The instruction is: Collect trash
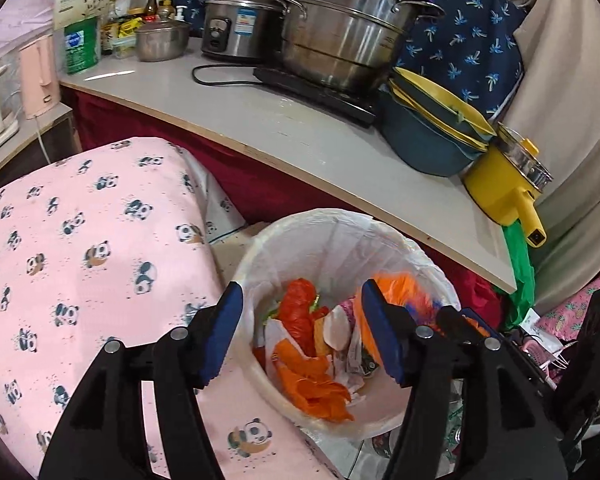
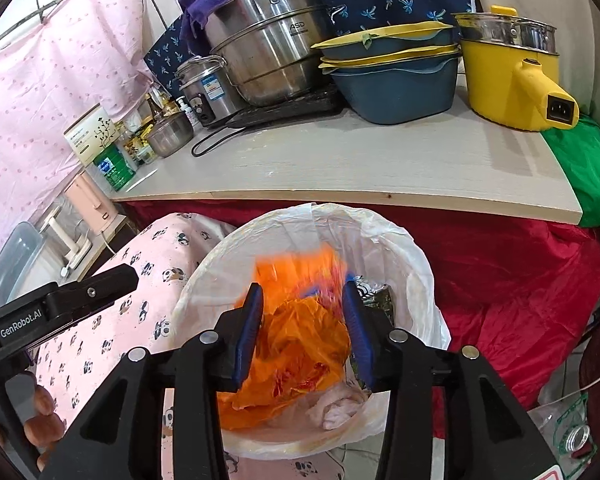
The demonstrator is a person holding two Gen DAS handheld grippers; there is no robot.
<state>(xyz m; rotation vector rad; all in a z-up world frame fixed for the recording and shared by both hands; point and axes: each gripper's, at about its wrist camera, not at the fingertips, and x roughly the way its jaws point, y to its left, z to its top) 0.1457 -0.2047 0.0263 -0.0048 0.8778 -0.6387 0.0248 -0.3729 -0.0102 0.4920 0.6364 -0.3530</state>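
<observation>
Two tools hang over the white-lined trash bin (image 1: 342, 240), which sits on the floor just below the table (image 1: 300, 136) edge. Ahead of the left tool (image 1: 302, 336), its jaws spread and empty, lie orange wrappers (image 1: 316, 388) and a red bag (image 1: 300, 308) inside the bin. Between the parted jaws of the right tool (image 2: 302, 334) a blurred orange plastic bag (image 2: 296, 332) shows; the pads do not press it. To that tool's left lies a panda-print bed cover (image 2: 116, 328).

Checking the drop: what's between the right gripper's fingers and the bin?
Right wrist view: an orange plastic bag, motion-blurred, lies between the right gripper fingers, over the lined trash bin. Nothing else intervenes.
</observation>
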